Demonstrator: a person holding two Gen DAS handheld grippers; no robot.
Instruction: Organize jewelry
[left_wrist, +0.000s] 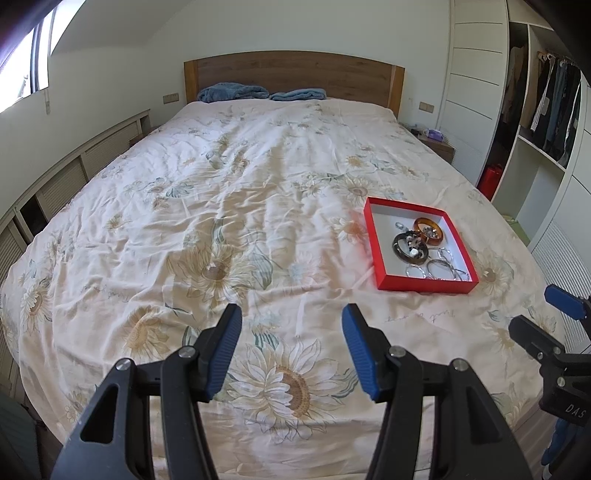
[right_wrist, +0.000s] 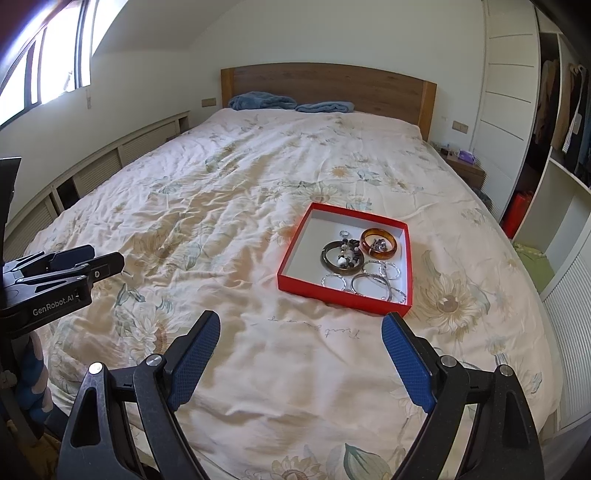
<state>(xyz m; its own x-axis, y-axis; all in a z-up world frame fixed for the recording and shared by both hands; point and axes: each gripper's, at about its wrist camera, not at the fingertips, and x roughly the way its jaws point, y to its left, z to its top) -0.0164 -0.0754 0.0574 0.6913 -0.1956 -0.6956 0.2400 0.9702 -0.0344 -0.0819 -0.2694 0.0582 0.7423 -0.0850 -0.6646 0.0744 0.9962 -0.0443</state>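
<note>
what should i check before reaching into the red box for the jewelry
1. Right gripper open, nothing held: ok.
2. Left gripper open, nothing held: ok.
3. Red box lies open on the bedspread, no lid on it: ok.
4. Path from right gripper to the box free of obstacles: ok.
5. Amber bangle separate enough to grasp alone: not ok, a small piece sits inside it.
6. Silver bangles untangled from each other: cannot tell, they overlap.
</note>
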